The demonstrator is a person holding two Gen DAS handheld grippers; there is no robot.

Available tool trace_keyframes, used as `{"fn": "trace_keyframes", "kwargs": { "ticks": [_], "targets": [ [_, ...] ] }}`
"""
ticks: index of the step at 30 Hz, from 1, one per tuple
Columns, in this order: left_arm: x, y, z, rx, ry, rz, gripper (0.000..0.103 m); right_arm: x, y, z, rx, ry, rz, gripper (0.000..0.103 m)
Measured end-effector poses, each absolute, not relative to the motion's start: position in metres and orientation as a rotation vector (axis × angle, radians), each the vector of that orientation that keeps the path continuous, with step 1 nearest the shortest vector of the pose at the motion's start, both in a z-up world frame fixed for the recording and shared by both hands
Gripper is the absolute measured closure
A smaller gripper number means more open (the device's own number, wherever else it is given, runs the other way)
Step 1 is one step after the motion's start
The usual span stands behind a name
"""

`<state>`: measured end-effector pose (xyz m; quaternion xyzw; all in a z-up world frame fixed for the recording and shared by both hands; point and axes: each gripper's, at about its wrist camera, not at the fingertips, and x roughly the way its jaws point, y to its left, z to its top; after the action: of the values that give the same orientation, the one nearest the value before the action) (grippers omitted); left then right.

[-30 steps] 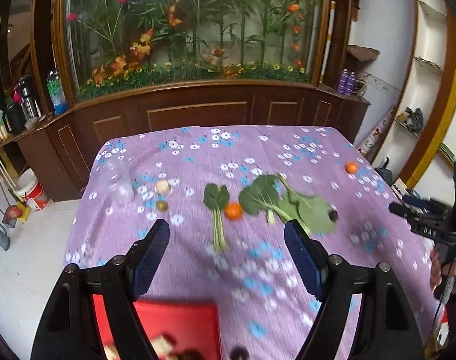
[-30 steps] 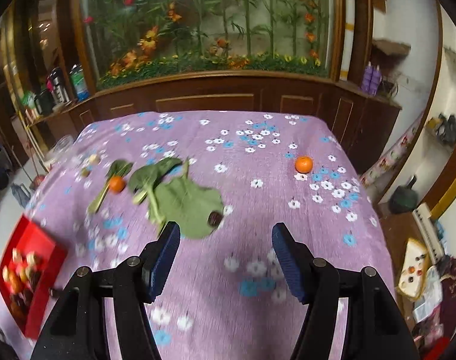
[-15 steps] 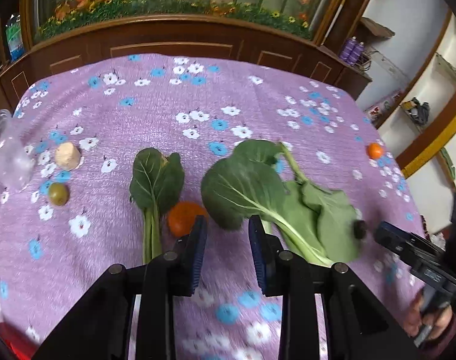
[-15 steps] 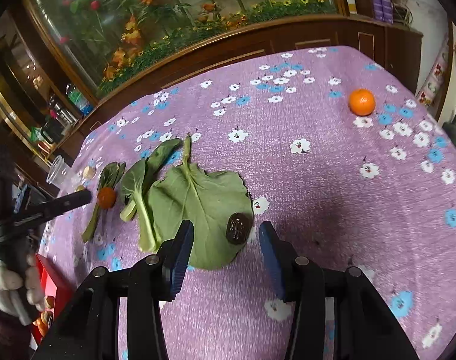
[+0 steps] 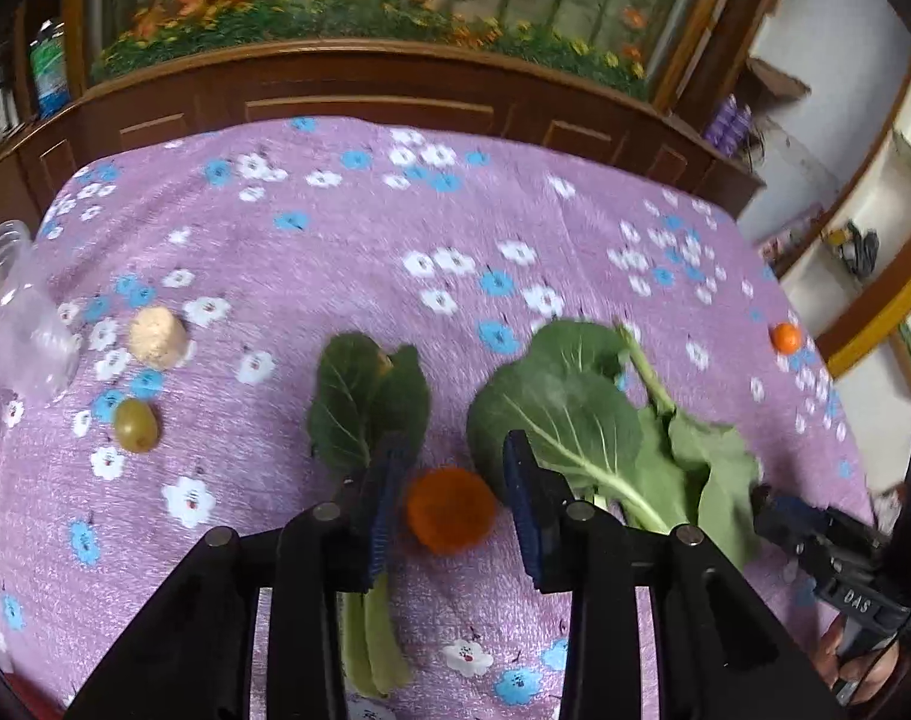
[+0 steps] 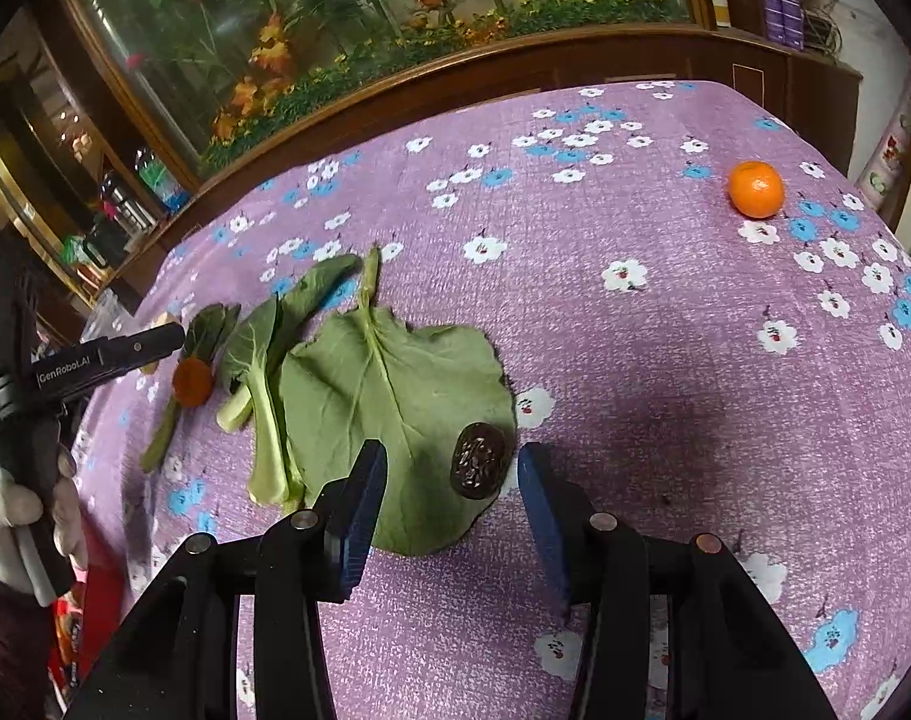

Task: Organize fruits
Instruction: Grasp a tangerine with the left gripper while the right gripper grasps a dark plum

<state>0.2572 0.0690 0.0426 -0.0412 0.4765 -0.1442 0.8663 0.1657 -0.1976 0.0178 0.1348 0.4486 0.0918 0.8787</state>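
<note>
In the left wrist view my left gripper [image 5: 452, 468] is open, its jaws on either side of a small orange fruit [image 5: 451, 509] lying on the purple flowered cloth [image 5: 347, 240]; the pads do not press it. A green grape-like fruit [image 5: 135, 425] and a beige round fruit [image 5: 157, 337] lie to the left. In the right wrist view my right gripper [image 6: 452, 468] is open around a dark wrinkled fruit [image 6: 478, 459] resting on a large green leaf [image 6: 389, 402]. A second orange [image 6: 755, 188] sits far right.
Leafy greens [image 5: 581, 414] and a smaller leaf [image 5: 365, 396] lie around the orange fruit. A clear plastic cup [image 5: 11, 312] lies at the left edge. A red tray [image 6: 86, 606] with fruit sits at the near left. A wooden cabinet [image 5: 365, 102] backs the table.
Both grippers have moved forward and down. The left one now straddles the orange fruit, with its jaws wider than half a second ago. The right one has closed in around the dark fruit.
</note>
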Motion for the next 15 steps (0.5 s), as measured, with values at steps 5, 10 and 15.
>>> {"fn": "trace_keyframes", "kwargs": {
  "ticks": [5,10,15],
  "targets": [
    [0.252,0.048,0.038,0.039,0.981,-0.283,0.070,0.164,-0.192,0.017,0.216,0.932,0.161,0.070],
    [0.250,0.045,0.018,0.147,1.018,-0.212,0.044,0.162,-0.195,0.017,0.217,0.930,0.157,0.075],
    [0.243,0.047,0.024,0.133,0.986,-0.213,0.072,0.161,-0.196,0.016,0.225,0.934,0.158,0.083]
  ]
}}
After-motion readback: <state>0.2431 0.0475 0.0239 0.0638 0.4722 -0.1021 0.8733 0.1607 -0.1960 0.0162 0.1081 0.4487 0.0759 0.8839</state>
